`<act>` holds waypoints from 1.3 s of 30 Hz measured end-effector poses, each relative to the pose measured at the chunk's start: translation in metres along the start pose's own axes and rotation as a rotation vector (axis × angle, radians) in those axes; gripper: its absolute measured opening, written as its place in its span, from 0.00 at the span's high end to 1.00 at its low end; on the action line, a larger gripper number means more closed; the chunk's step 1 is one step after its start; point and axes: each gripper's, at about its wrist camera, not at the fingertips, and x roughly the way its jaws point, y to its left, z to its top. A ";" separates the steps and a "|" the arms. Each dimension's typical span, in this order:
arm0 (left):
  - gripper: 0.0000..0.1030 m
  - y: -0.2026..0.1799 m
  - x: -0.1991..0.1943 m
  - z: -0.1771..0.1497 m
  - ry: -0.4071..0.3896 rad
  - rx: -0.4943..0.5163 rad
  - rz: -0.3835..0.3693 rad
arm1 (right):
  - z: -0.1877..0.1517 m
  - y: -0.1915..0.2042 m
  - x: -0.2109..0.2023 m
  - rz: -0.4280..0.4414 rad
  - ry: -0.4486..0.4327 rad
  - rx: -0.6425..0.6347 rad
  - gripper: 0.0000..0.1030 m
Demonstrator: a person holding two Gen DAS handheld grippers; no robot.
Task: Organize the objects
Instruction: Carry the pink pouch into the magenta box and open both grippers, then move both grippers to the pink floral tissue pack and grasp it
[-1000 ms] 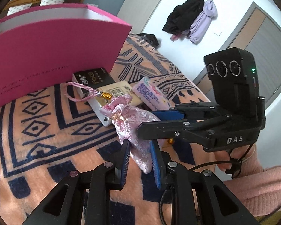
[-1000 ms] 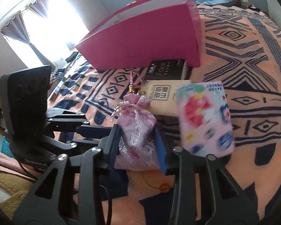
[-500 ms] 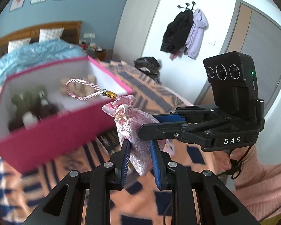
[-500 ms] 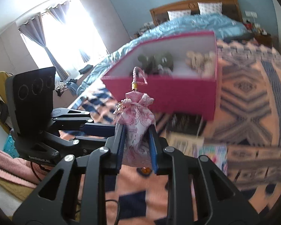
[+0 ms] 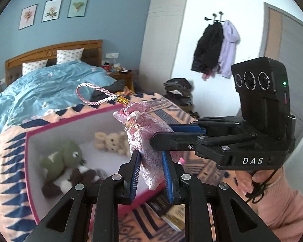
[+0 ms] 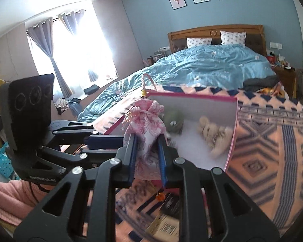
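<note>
Both tongs are closed on the same pink brocade pouch (image 5: 149,139), which hangs in the air at the middle of each frame, above the near wall of an open pink box (image 5: 70,121). In the left wrist view the left tongs (image 5: 150,173) pinch the pouch's lower half between blue pads, while the right tongs (image 5: 171,133) come in from the right edge and clamp it higher up. In the right wrist view the right tongs (image 6: 147,157) squeeze the pouch's (image 6: 145,121) body, and the left tongs (image 6: 111,139) reach in from the left of the frame. A twisted pink cord loop (image 5: 93,95) with a gold collar sticks up from the pouch's gathered neck toward the upper left.

Inside the box, at lower left of the left view, lie a green plush frog (image 5: 60,159), a cream plush bear (image 5: 111,141) and a dark brown plush toy (image 5: 74,179), all blurred. The box sits on a peach blanket with a navy pattern (image 6: 272,141) spread over the foot of a bed with a blue duvet (image 6: 202,66).

Below the tongs, flat packets (image 5: 169,209) lie on the blanket, partly hidden and too smeared to read. A small orange bead (image 6: 160,196) dangles under the pouch; it is perhaps a tassel end. Coats (image 5: 216,48) hang on wall hooks at upper right of the left view.
</note>
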 end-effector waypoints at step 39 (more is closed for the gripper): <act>0.52 0.059 0.047 -0.005 0.073 -0.150 0.093 | 0.005 -0.048 0.045 -0.087 0.082 0.076 0.58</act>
